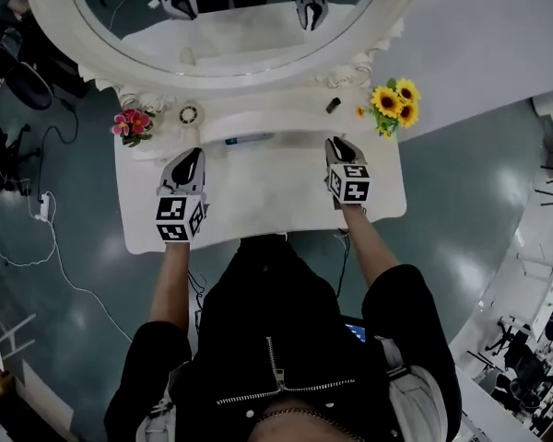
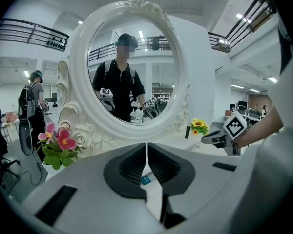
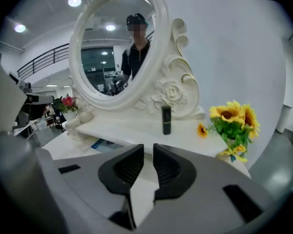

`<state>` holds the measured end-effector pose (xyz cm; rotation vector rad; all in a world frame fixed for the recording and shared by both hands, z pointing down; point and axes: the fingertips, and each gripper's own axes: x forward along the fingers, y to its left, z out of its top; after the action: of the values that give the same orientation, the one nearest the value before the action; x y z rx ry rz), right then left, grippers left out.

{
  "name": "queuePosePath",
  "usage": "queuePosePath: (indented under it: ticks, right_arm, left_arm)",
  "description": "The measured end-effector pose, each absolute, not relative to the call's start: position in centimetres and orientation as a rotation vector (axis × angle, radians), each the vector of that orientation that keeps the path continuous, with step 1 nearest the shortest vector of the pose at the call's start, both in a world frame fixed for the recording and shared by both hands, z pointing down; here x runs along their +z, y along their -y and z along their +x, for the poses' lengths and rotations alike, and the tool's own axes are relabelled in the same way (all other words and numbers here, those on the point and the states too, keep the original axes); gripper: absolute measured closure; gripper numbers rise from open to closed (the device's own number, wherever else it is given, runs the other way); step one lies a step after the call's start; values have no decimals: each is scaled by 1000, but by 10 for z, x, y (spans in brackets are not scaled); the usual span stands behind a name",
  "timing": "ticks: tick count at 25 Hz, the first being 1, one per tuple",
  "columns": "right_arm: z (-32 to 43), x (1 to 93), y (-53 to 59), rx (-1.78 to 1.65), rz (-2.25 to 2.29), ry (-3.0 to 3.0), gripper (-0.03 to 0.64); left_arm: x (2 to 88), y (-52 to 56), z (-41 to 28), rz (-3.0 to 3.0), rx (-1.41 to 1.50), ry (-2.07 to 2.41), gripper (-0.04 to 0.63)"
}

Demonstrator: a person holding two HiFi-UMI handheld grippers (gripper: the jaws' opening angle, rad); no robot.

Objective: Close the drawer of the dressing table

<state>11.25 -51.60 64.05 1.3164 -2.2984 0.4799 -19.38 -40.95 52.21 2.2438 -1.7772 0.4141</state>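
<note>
The white dressing table (image 1: pixel 258 196) stands below me, with its oval mirror (image 1: pixel 221 26) at the back. Its drawer shows in no view; my body hides the middle of the table's front edge. My left gripper (image 1: pixel 192 157) hovers over the left of the tabletop, its jaws (image 2: pixel 146 146) closed to a hairline with nothing in them. My right gripper (image 1: pixel 339 144) hovers over the right side. Its jaws (image 3: pixel 148 148) stand a narrow gap apart and hold nothing. The left gripper view also shows the right gripper (image 2: pixel 219 139).
On the table's back shelf are pink flowers (image 1: pixel 132 123), a small round item (image 1: pixel 189 114), a blue-labelled tube (image 1: pixel 249 140), a dark lipstick (image 1: pixel 333 105) and sunflowers (image 1: pixel 395 105). Cables (image 1: pixel 46 212) lie on the floor at left. A person with a backpack (image 2: pixel 31 106) stands beyond.
</note>
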Motion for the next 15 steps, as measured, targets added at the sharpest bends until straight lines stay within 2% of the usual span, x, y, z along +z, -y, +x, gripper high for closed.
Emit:
queuePosePath:
  ticks: [7, 15]
  right_arm:
    - [50, 542, 503, 284, 1232, 2549, 610]
    - [9, 450, 482, -2, 1179, 2731, 613]
  left_arm:
    - [484, 412, -206, 2292, 347, 1860, 565]
    - [440, 411, -210, 2380, 290, 1920, 565]
